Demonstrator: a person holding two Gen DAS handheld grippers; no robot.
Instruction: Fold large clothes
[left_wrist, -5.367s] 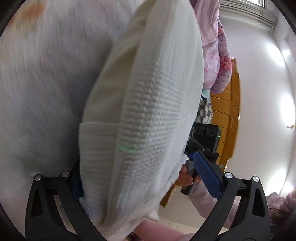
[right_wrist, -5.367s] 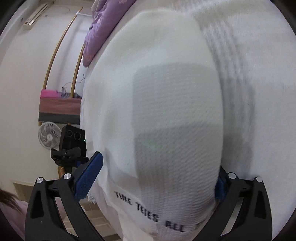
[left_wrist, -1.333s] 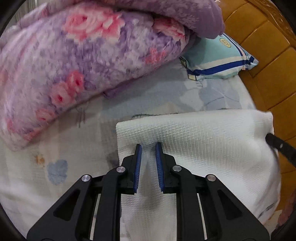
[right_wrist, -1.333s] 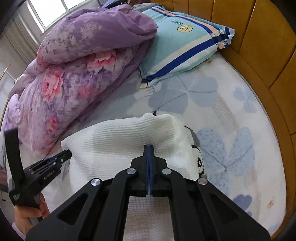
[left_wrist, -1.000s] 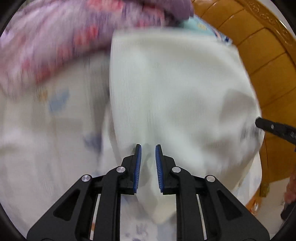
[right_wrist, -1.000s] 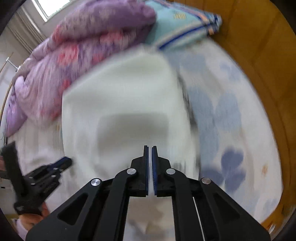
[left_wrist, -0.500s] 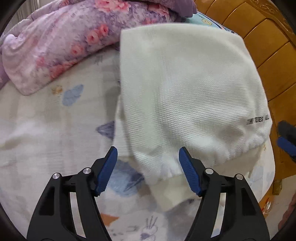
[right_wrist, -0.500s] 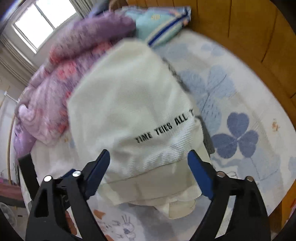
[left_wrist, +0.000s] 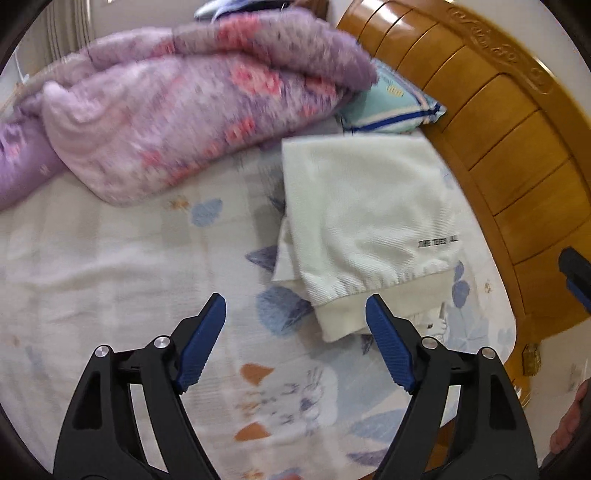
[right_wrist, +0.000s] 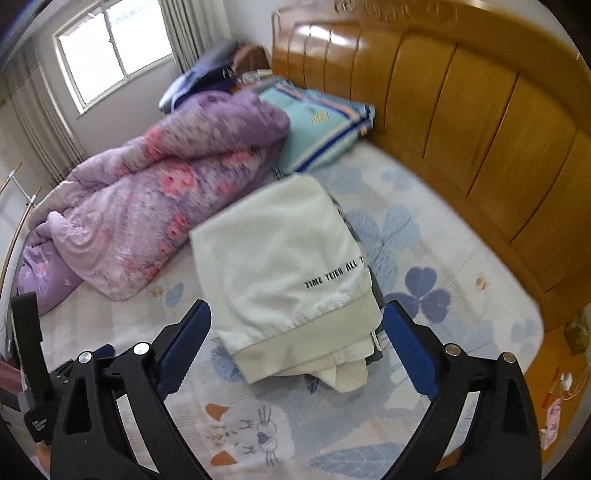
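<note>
A white knit sweater (left_wrist: 365, 218) with small black lettering lies folded flat on the patterned bed sheet (left_wrist: 110, 266), its ribbed hem toward me. My left gripper (left_wrist: 295, 314) hovers above the sheet short of the hem, jaws still opening, nothing between them. In the right wrist view the same sweater (right_wrist: 280, 266) lies ahead of my right gripper (right_wrist: 297, 321), which is raised over its hem with jaws opening wide and empty. The right gripper's tip (left_wrist: 576, 273) shows at the left view's right edge.
A rumpled purple floral quilt (right_wrist: 155, 206) is piled at the left and back. A teal striped pillow (right_wrist: 317, 122) leans by the wooden headboard (right_wrist: 461, 122). A window (right_wrist: 110, 48) is at the far wall. The left gripper's body (right_wrist: 29, 354) shows at the right view's left edge.
Both grippers went from shut on the sweater to wide open, letting it drop folded onto the bed. Both have since lifted and pulled back, so the sweater looks smaller and farther.
</note>
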